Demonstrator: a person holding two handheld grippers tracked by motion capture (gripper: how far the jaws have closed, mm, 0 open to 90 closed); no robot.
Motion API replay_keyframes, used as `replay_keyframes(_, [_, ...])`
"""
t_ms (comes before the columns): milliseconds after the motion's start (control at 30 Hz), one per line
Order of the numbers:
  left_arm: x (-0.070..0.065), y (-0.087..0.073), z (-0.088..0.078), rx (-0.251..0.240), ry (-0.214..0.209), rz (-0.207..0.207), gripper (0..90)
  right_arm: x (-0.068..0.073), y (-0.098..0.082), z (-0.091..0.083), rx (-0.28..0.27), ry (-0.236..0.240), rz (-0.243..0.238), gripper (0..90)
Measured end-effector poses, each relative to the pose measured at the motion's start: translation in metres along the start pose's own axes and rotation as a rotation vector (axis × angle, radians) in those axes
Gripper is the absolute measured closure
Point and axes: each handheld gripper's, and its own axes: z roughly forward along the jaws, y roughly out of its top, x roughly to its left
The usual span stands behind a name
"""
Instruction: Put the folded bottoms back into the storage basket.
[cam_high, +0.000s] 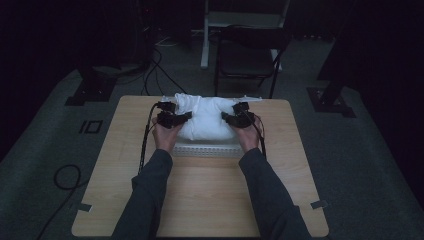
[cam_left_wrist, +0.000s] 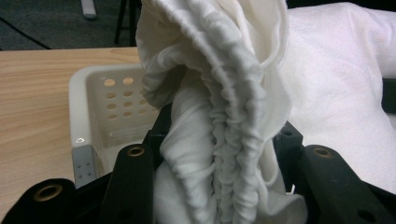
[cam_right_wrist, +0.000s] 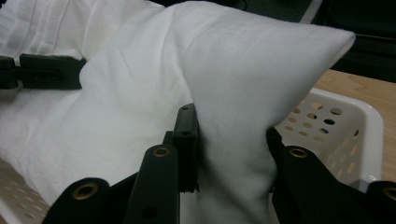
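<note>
A bulky white pillow (cam_high: 207, 117) in a white cover lies over a white perforated basket (cam_high: 207, 148) at the middle of the wooden table. My left gripper (cam_high: 187, 116) is shut on the gathered, ruched edge of the cover (cam_left_wrist: 224, 140) at the pillow's left end. My right gripper (cam_high: 225, 118) is shut on a pinched-up corner of the pillow (cam_right_wrist: 238, 140) at its right end. The left gripper's black jaws (cam_right_wrist: 46, 72) also appear far off in the right gripper view. Both hands hold level, facing each other across the pillow.
The basket's holed wall (cam_left_wrist: 116, 100) and rim (cam_right_wrist: 345, 121) show beside the pillow. A dark folding chair (cam_high: 247, 55) stands behind the table (cam_high: 210, 200). Cables (cam_high: 67, 177) lie on the floor at left. Both sleeves (cam_high: 150, 195) cross the near half of the table.
</note>
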Motion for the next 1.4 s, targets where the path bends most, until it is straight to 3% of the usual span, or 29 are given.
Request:
replay_keyframes(867, [-0.015, -0.015, 0.018, 0.104, 0.06, 0.038, 55.7, -0.004, -0.021, 0.01, 0.068, -0.026, 0.032, 70.3])
replay_keyframes(1200, [-0.018, -0.017, 0.021, 0.139, 0.072, 0.042, 55.5, -0.005, -0.025, 0.013, 0.093, -0.031, 0.031, 70.1])
replay_keyframes(1400, [-0.019, -0.018, 0.02, 0.154, 0.079, 0.065, 54.8, -0.005, -0.028, 0.014, 0.099, -0.027, 0.038, 69.9])
